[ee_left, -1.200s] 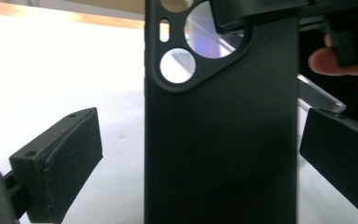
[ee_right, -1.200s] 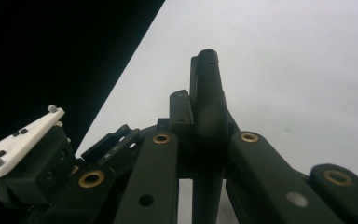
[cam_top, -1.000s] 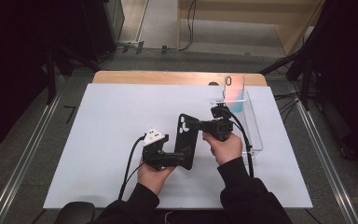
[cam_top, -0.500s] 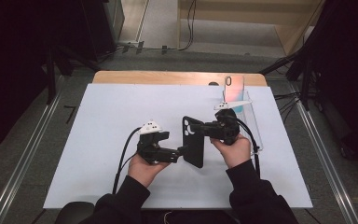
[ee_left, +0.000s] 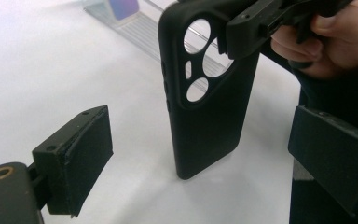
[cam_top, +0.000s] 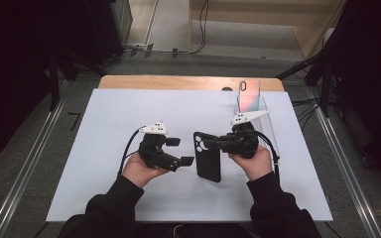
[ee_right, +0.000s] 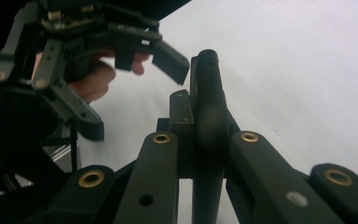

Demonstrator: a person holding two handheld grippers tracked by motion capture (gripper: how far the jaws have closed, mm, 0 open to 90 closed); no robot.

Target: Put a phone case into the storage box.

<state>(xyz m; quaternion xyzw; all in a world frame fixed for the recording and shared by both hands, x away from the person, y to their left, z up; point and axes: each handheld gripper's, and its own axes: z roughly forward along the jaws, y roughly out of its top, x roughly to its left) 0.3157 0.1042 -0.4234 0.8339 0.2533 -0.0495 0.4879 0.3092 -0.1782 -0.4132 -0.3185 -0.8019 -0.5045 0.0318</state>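
Note:
A black phone case (cam_top: 209, 159) with round camera cut-outs hangs over the white table, its lower end close to the surface. My right gripper (cam_top: 212, 143) is shut on the case's upper edge, and in the right gripper view the case (ee_right: 209, 93) sits edge-on between the pressed jaws of the right gripper (ee_right: 196, 109). My left gripper (cam_top: 180, 150) stands open just left of the case without touching it. Its jaws have just been closing a little, with nothing between them. In the left gripper view the case (ee_left: 209, 107) stands ahead of the open left gripper (ee_left: 200, 135).
A phone (cam_top: 249, 95) with a pink-blue back stands upright in a clear acrylic holder (cam_top: 267, 121) at the back right, just behind my right hand. The white table sheet (cam_top: 104, 124) spreads wide to the left. Cables trail from both grippers.
The left gripper has drawn back to the left, away from the case's lower end, and risen a little. The case has shifted slightly right in the right gripper.

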